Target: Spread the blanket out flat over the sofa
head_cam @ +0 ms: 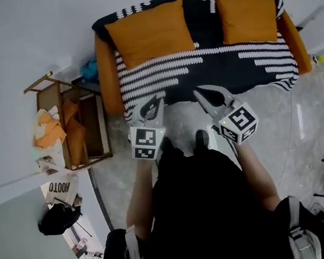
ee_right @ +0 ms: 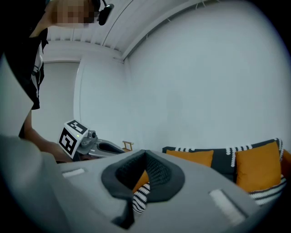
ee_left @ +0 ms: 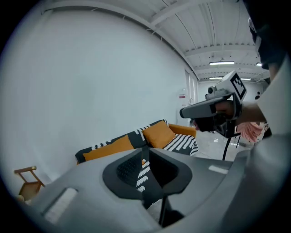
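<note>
Black-and-white blanket [head_cam: 231, 68] lies on sofa [head_cam: 106, 74], beyond closed, empty left gripper [head_cam: 157, 101] and right gripper [head_cam: 200, 93].

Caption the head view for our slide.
Striped blanket covers the sofa; left gripper and right gripper hover before it.

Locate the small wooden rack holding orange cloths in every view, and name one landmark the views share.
Head view: small wooden rack at far left, beside the sofa's end.
Left gripper view: bottom left corner, left of the sofa.
Right gripper view: tiny, left of centre, left of the sofa.
Shared landmark: the two orange cushions on the black-and-white striped blanket.
</note>
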`<state>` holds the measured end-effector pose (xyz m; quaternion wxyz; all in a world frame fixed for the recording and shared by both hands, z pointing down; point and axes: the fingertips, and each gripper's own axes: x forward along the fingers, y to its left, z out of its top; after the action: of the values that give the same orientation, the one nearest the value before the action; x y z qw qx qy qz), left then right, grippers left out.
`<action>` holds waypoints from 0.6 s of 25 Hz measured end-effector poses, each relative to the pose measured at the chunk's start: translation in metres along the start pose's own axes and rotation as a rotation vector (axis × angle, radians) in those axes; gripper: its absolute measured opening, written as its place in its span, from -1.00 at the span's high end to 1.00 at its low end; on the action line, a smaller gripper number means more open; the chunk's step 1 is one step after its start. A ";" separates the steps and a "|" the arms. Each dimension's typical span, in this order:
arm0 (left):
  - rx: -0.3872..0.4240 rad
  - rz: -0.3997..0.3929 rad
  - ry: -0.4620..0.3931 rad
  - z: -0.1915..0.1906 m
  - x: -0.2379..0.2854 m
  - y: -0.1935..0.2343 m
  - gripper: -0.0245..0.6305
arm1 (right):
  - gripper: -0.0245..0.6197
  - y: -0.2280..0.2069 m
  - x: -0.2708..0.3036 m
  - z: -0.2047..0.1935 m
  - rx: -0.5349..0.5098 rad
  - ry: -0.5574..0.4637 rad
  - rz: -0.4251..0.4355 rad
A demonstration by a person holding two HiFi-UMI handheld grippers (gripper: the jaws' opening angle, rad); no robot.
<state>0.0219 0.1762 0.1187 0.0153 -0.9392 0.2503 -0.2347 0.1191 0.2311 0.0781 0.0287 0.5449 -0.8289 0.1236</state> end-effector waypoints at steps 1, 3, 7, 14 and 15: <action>-0.009 0.007 -0.016 0.007 -0.002 -0.004 0.75 | 0.91 -0.001 -0.003 0.003 -0.005 -0.006 0.010; -0.023 0.023 -0.045 0.021 -0.006 -0.012 0.76 | 0.91 -0.001 -0.008 0.009 -0.014 -0.017 0.030; -0.058 0.045 -0.096 0.043 -0.013 -0.024 0.82 | 0.91 0.001 -0.018 0.017 -0.028 -0.032 0.070; -0.148 0.008 -0.150 0.060 -0.018 -0.049 0.89 | 0.91 0.008 -0.034 0.018 -0.052 -0.040 0.095; -0.155 0.004 -0.156 0.063 -0.019 -0.052 0.89 | 0.91 0.008 -0.035 0.017 -0.053 -0.039 0.096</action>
<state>0.0597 0.2246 0.0623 -0.0374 -0.9525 0.2675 -0.1407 0.1274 0.2618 0.0536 0.0209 0.5060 -0.8574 0.0921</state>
